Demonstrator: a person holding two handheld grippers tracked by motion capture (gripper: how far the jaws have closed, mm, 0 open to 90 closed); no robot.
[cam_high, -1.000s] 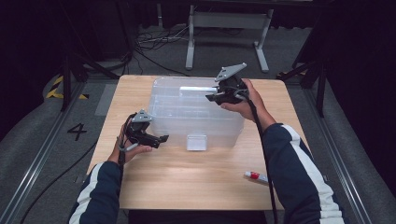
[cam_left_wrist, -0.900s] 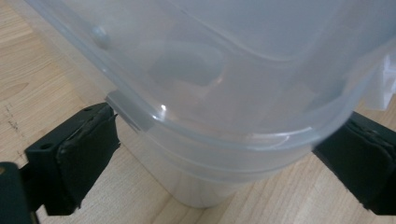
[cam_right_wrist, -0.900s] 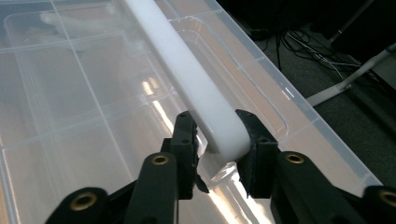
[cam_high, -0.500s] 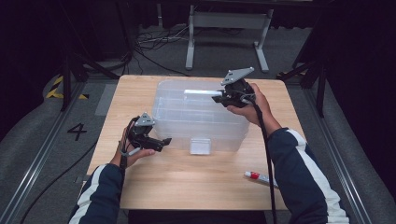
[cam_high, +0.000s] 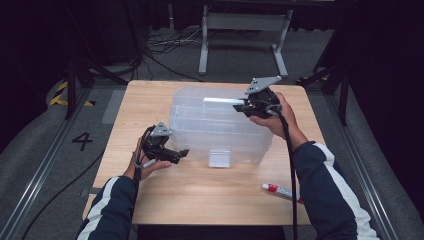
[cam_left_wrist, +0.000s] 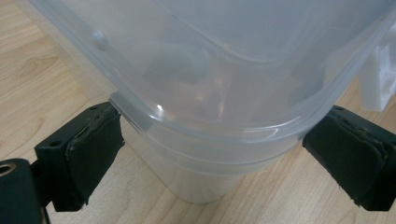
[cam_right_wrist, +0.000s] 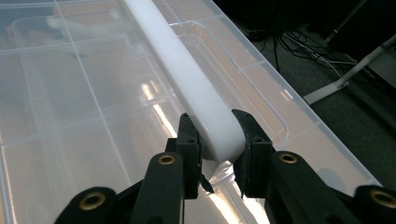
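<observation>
Currently: the desk (cam_high: 200, 200) carries a clear plastic bin (cam_high: 220, 127), lid on, sitting between the two hand-held grippers; its long axis runs straight from the left one to the right one. The floor (cam_high: 45, 150) outboard of the left hand-held gripper bears a painted "4" (cam_high: 82, 141), the one bit of writing that reads.

The white handle bar (cam_right_wrist: 187, 74) lies along the lid's top, pointing straight away from the right hand-held gripper (cam_right_wrist: 217, 140), same line as the bin's long axis. That hand-held gripper is clenched on the bar's near end, one pad on each side of it.

The left hand-held gripper (cam_left_wrist: 215, 158) is released, jaws spread wide; the bin's rounded corner sits between them, the rim close to one pad, clear of the other. The white latch (cam_high: 219, 158) on the bin's side wall is just ahead of its jaws.

A red-and-white tube (cam_high: 280, 191) lies on the desk behind the right hand-held gripper, near the person's sleeve (cam_high: 330, 195). Its print is too small to read.
</observation>
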